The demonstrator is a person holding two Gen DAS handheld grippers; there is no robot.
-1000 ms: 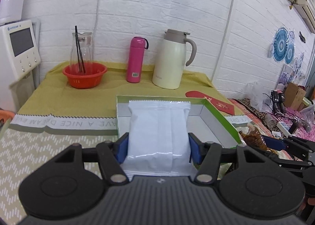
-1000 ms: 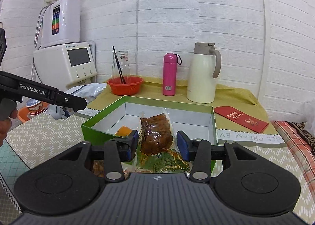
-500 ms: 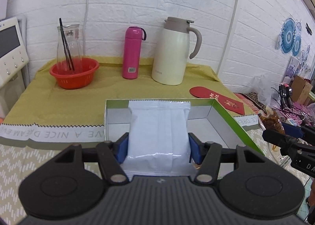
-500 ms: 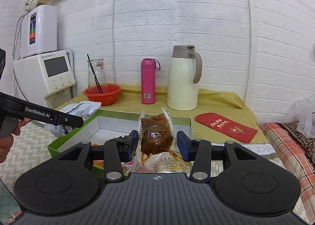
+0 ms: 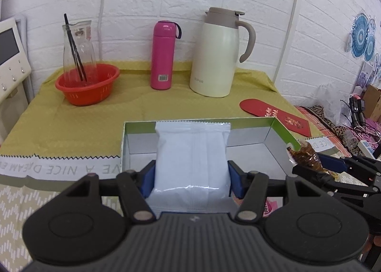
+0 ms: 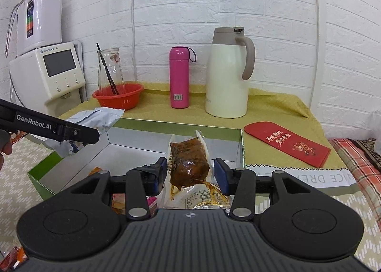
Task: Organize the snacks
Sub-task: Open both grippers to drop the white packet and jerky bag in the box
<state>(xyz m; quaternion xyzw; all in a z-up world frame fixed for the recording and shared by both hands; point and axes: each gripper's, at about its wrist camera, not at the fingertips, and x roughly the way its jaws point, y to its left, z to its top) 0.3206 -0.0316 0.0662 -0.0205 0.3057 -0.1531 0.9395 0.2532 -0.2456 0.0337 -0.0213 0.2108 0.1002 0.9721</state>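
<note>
The left tongs [image 5: 191, 180] clamp a white packet [image 5: 191, 153], the right tongs [image 6: 189, 175] hold a brown snack pouch [image 6: 189, 161] — its right pad looks clear. Both point lengthwise into the green box [image 6: 241, 143] just ahead — left nearer its left wall.

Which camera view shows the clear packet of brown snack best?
The right wrist view: the clear packet of brown snack fills the centre between the right gripper fingers, printed label visible. The left wrist view shows only its crumpled top at the right edge.
</note>
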